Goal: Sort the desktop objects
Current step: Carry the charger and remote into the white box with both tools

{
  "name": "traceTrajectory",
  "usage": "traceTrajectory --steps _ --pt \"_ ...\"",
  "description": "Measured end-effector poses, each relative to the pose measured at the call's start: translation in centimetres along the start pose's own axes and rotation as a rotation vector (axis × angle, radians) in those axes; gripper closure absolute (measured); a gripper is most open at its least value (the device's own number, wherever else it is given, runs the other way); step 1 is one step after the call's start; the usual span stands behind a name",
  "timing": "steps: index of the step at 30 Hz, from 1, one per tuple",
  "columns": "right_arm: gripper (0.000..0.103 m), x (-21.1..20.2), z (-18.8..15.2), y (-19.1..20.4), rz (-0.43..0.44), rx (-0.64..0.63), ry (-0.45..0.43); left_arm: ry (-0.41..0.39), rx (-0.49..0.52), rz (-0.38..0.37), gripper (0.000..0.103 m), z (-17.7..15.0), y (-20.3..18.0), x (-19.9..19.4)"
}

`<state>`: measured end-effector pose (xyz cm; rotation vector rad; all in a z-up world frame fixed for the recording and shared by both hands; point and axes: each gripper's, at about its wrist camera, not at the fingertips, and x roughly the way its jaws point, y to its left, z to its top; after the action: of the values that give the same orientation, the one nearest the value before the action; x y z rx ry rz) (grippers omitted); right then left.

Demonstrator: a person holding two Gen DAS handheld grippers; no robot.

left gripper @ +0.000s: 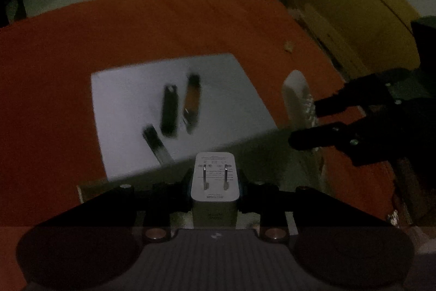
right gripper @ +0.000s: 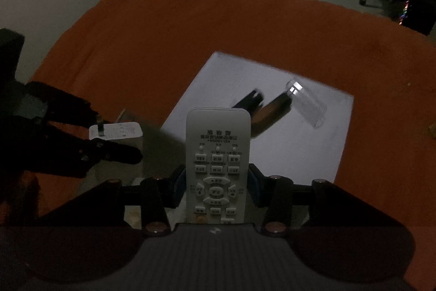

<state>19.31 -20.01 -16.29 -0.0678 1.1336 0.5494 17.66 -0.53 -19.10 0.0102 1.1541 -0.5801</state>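
Count of items on view, taken in dim light.

Grippers: two, the left gripper (left gripper: pixel 215 186) and the right gripper (right gripper: pixel 218 182).

Power adapters: one white charger plug (left gripper: pixel 215 182) with two flat prongs, at 6 o'clock in the left wrist view.

Remote controls: one white remote (right gripper: pixel 218 162), at 6 o'clock in the right wrist view.

Sheets: one white sheet (left gripper: pixel 130 89) on one orange tablecloth (left gripper: pixel 136 23).

Small elongated items on the sheet: three in the left wrist view, namely one dark stick (left gripper: pixel 169 111), one brown-bodied stick (left gripper: pixel 192 102) and one dark clip-like piece (left gripper: pixel 156 143) at 7 o'clock of them; kinds too blurred to tell.

Clear caps: one (right gripper: pixel 306 102), at 2 o'clock in the right wrist view.
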Motion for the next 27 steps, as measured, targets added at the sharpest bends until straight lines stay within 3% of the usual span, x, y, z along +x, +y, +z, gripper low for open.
traceTrajectory --steps 15,27 --pt "0.054 5.6 -8.0 2.4 0.043 -0.042 0.222 0.184 -0.013 -0.039 0.078 -6.7 -0.7 4.2" --pt "0.054 8.8 -10.4 2.0 0.021 -0.04 0.3 0.247 -0.034 -0.012 0.078 -8.7 0.2 7.0"
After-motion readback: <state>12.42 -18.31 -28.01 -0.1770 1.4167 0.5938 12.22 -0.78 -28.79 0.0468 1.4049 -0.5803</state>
